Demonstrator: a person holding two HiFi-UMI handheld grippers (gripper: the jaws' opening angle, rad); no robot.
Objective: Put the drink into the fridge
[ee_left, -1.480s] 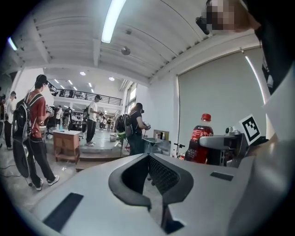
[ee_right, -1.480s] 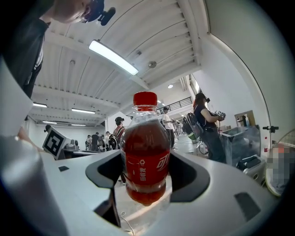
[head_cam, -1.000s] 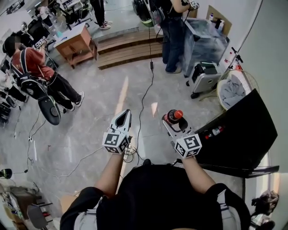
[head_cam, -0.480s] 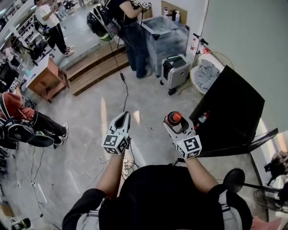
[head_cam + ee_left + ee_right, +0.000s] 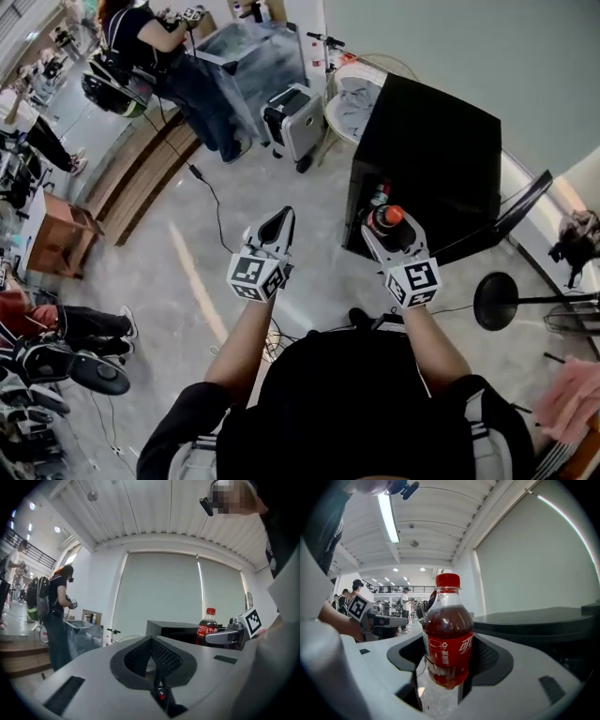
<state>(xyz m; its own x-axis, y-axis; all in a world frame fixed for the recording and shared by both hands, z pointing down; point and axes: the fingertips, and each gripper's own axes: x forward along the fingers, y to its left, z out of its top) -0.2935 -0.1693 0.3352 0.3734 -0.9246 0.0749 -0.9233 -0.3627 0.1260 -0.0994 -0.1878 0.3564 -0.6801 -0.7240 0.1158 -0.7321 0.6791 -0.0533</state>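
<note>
**Grey floor, one drink bottle held at an open black fridge**

Grey polished floor (image 5: 178, 272) is seen beneath two grippers held side by side. Nearest, the left gripper (image 5: 280, 217) is clenched, jaws pressed together with nothing between them. The right gripper (image 5: 388, 228) is clamped on one drink bottle (image 5: 387, 217), red-capped and red-labelled, which is gripped by its lower body and kept upright. Just beyond it, one black fridge (image 5: 436, 141) is seen with its door (image 5: 502, 217) swung open. Farther off, one person (image 5: 155, 42) is seen standing beside a clear bin (image 5: 248, 56).

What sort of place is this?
Probably a shared workshop or lab hall, not a home: a cable trails over the bare floor, another person wears a backpack rig, and a black fridge stands there.
</note>
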